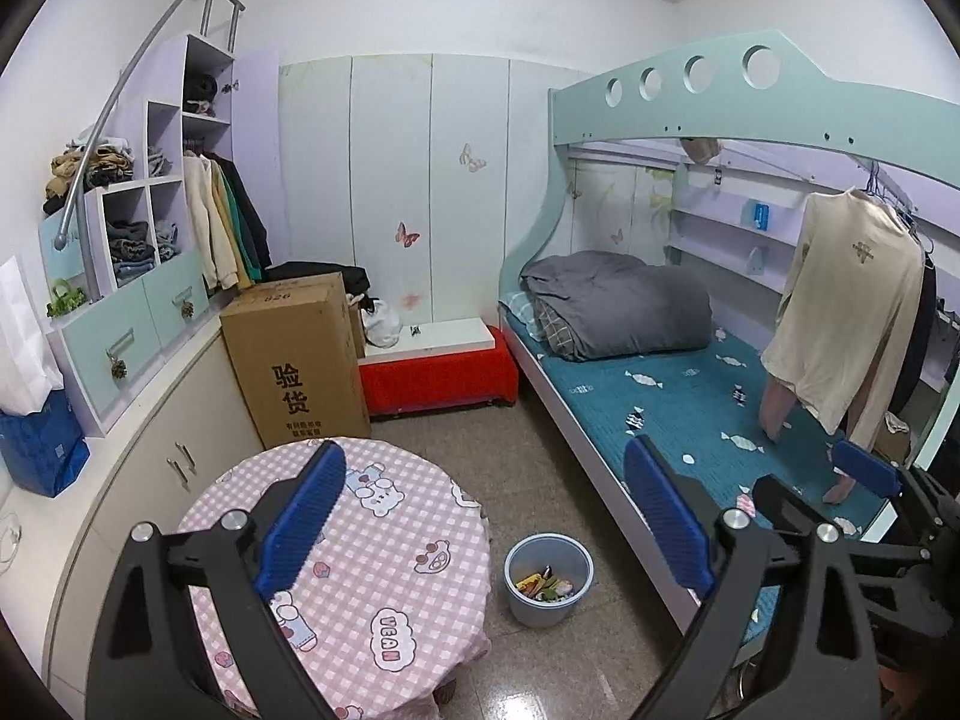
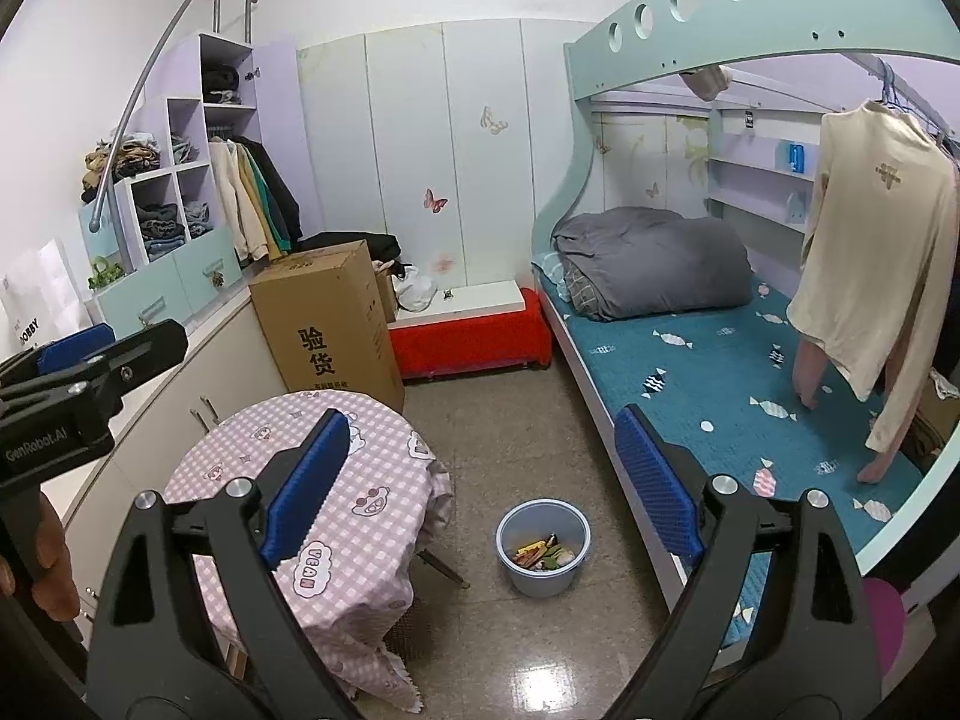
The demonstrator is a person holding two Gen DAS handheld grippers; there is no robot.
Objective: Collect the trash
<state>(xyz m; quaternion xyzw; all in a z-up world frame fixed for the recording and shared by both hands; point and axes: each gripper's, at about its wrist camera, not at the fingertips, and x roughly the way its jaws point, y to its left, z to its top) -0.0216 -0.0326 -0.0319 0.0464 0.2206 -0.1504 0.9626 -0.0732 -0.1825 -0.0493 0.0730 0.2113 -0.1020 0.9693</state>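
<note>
both tools are wide apart and empty: the left gripper (image 1: 480,516) over the round table (image 1: 384,540), the right gripper (image 2: 486,480) beside it. the trash (image 2: 543,555) already lies in the blue bin (image 2: 510,525) on the floor between table edge and bed (image 2: 708,360). a careless swing could tip the bin. wrappers are too small to identify; the floor under the table is hidden.

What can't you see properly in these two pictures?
- What each scrap in the bin is: too small in both views.
- Under the round table: the pink checked cloth hides it.
- The upper bunk: cut off by the top edge.
- The small print on the cardboard box: too tiny to read.
- The floor near us: both open claws, left claw and right claw, block it.
</note>
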